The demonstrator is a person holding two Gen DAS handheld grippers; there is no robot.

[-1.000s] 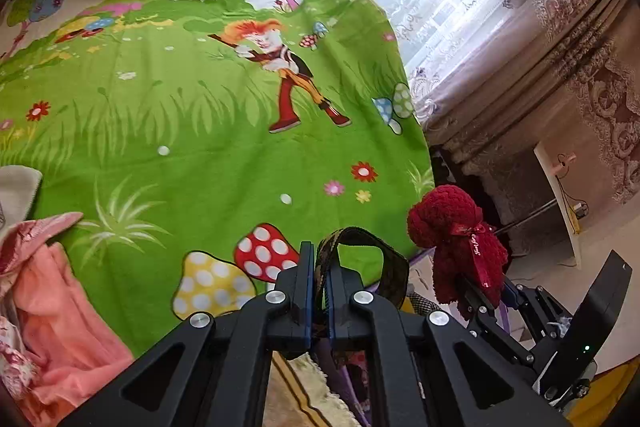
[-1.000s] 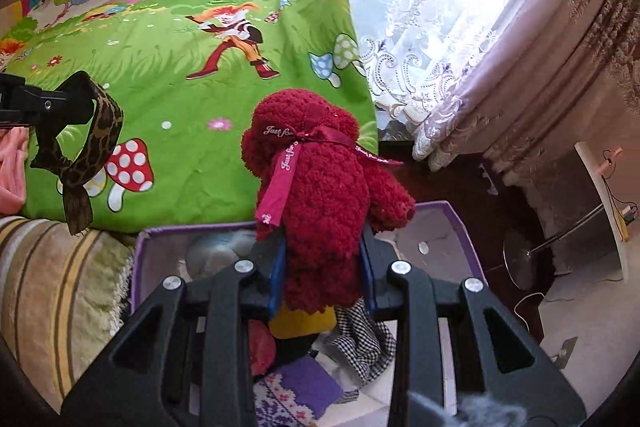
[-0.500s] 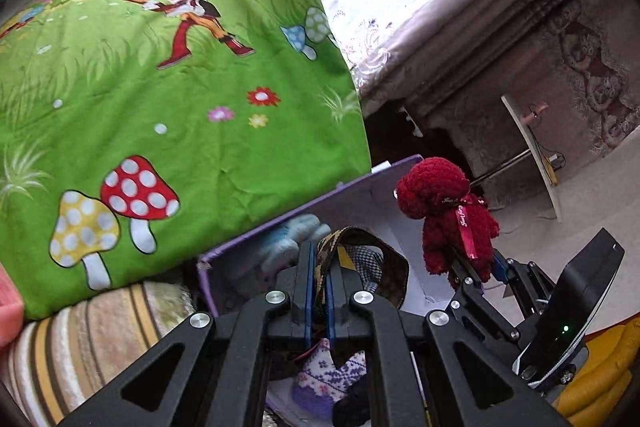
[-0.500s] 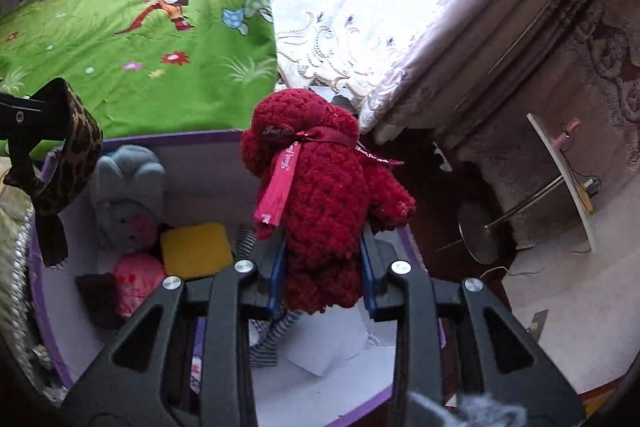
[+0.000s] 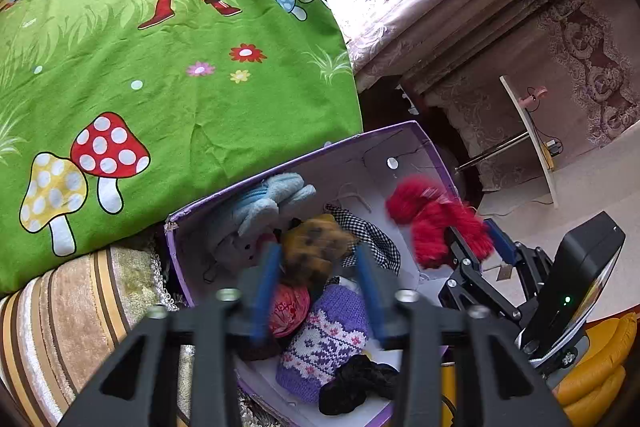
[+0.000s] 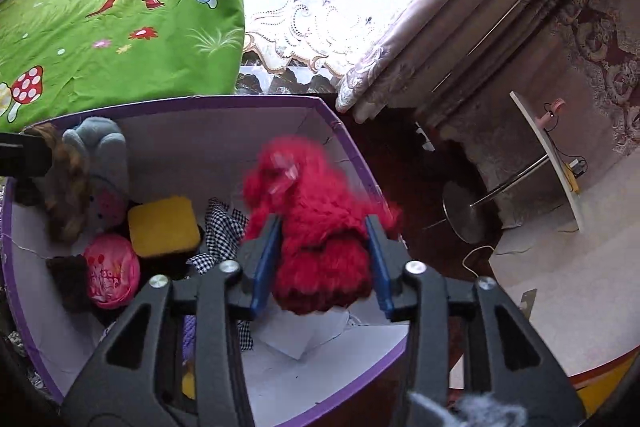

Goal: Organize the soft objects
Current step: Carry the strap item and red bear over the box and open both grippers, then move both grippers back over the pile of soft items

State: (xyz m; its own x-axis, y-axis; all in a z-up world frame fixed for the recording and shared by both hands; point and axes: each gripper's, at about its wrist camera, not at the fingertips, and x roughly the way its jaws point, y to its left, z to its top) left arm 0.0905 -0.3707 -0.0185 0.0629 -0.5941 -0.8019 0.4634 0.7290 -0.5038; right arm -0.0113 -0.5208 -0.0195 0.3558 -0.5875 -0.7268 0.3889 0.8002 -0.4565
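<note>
A purple box (image 5: 280,165) (image 6: 168,103) holds several soft things: a pale blue plush (image 5: 272,205) (image 6: 102,151), a yellow sponge (image 6: 164,227), a pink ball (image 6: 110,269), checked cloth (image 5: 368,235) and a purple knit item (image 5: 328,339). My left gripper (image 5: 318,295) is open over the box; the leopard-print band (image 5: 316,247) is blurred between its fingers, loose. My right gripper (image 6: 320,263) is open; the red plush bear (image 6: 316,223) (image 5: 432,223) is blurred between its spread fingers above the box.
A green cartoon bedsheet (image 5: 160,67) (image 6: 120,19) lies behind the box, over a striped beige blanket (image 5: 80,307). Patterned curtains (image 5: 520,7) hang at the right. A white table on a metal stand (image 6: 548,163) and a yellow object (image 5: 592,359) are at the right.
Both grippers moved from over the bed to above the box, then opened. The leopard band and the red bear are released and blurred in motion.
</note>
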